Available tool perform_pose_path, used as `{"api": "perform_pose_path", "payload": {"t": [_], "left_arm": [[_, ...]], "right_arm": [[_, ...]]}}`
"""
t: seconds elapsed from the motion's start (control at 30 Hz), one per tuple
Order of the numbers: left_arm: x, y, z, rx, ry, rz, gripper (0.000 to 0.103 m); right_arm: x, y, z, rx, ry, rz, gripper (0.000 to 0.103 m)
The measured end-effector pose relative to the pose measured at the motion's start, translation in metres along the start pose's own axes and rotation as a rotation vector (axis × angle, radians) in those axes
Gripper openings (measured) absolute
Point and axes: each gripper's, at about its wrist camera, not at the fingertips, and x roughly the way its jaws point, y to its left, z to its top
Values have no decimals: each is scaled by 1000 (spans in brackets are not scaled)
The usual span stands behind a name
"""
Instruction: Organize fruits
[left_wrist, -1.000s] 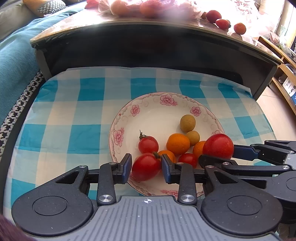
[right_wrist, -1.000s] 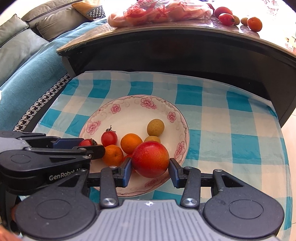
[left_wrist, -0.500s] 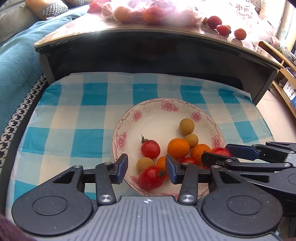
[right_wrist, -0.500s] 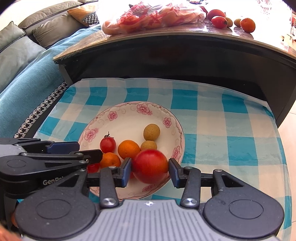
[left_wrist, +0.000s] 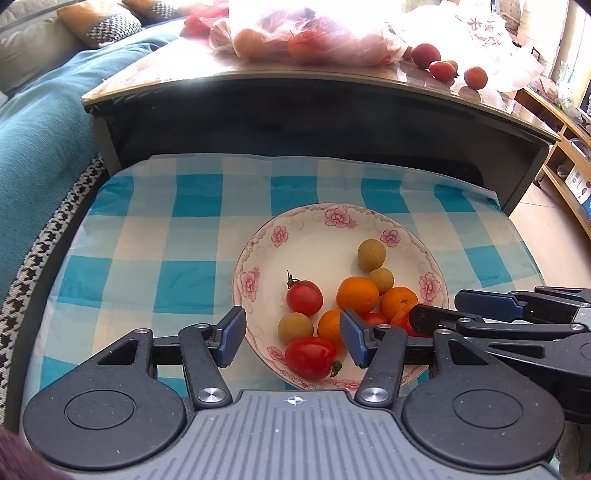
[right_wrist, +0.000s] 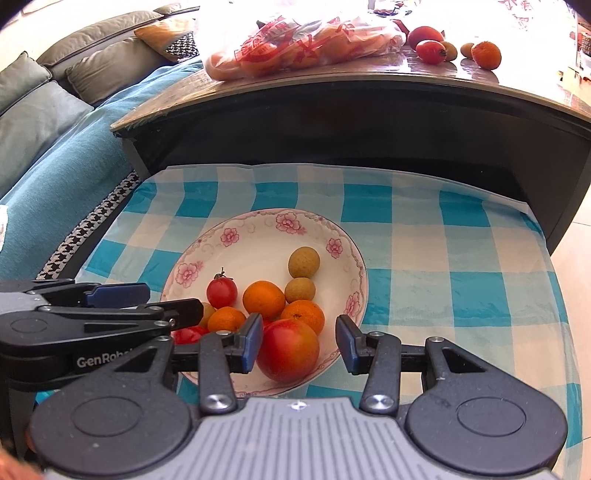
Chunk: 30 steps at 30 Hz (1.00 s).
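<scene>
The left gripper (left_wrist: 291, 341) has just been opening; its fingers stand released, and the oblong red tomato (left_wrist: 311, 357) lies free between them in the flower-rimmed white china plate (left_wrist: 258, 254). Draw straight back so neither pad nudges it. The right gripper (right_wrist: 299, 343) looks released too: the large red-orange round fruit (right_wrist: 288, 350) touches its left pad, with a gap beside the right. Back off without rolling it over the rim.

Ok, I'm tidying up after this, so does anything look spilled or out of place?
Nothing looks spilled or damaged. A few loose fruits lie on the tabletop beside the bag, not in the plate.
</scene>
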Motion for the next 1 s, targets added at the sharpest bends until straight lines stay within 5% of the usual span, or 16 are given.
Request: {"api": "perform_pose_path", "payload": {"t": [1.0], "left_arm": [[-37, -6, -42, -12, 10, 35, 83]], "right_arm": [[-47, 7, -42, 36, 3, -11, 51]]}}
